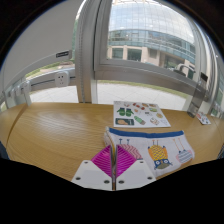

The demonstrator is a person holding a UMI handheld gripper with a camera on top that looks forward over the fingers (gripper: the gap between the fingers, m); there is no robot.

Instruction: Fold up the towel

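Pinching the near edge of the white printed cloth towel (150, 148), my gripper (116, 158) was pressed together on it; beyond lay the wooden table (50, 135). Folding looked partly done.

I see my gripper (117, 160) with its jaws closed on the near edge of a printed towel (152, 148) lying on the wooden table (55, 135); a second printed cloth (140, 113) lies beyond, by the window (150, 35)
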